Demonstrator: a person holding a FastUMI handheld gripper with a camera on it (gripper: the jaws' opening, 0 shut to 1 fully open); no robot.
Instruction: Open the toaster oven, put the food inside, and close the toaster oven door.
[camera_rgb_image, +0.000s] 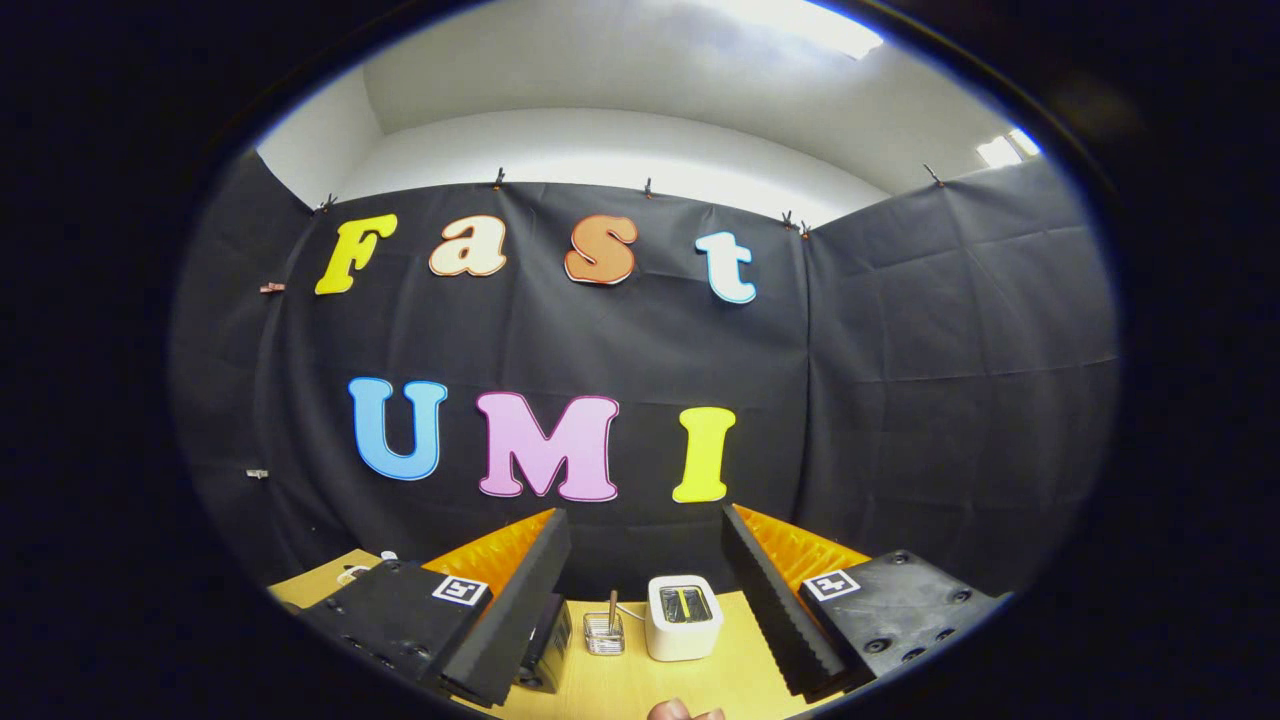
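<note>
Looking out over a wooden table (630, 690) at the bottom centre of the frame, with black cloth wall (900, 400) filling most of the middle and a white wall and ceiling (600, 140) above it in the upper part. Bright light patch sits at the top right of the ceiling. Small clips hold the cloth along its top edge.

Gripper (645, 600) shows at the bottom of the frame, fingers spread wide apart, nothing between them, nothing held. Left finger (520, 610) rises from lower left, right finger (775, 610) from lower right, both angled inward toward the top. Each finger base carries a square marker tag.

Between the fingers, beyond their tips, stands a small white toaster-like appliance (683, 618) on the table, bottom centre, slightly right of the midline. It has a dark window or slot on the face that shows, with a yellow streak in it. Cannot tell whether a door is open or shut. A thin cable runs off its left side.

Just left of it, apart from it, stands a small clear holder (604, 632) with a stick upright in it. Further left, partly hidden behind the left finger, is a dark box-shaped object (550, 650); cannot tell what it is.

At the very bottom centre a bit of a person's hand (683, 712) pokes in, near the table edge.

Food item not identifiable at this size.
</note>
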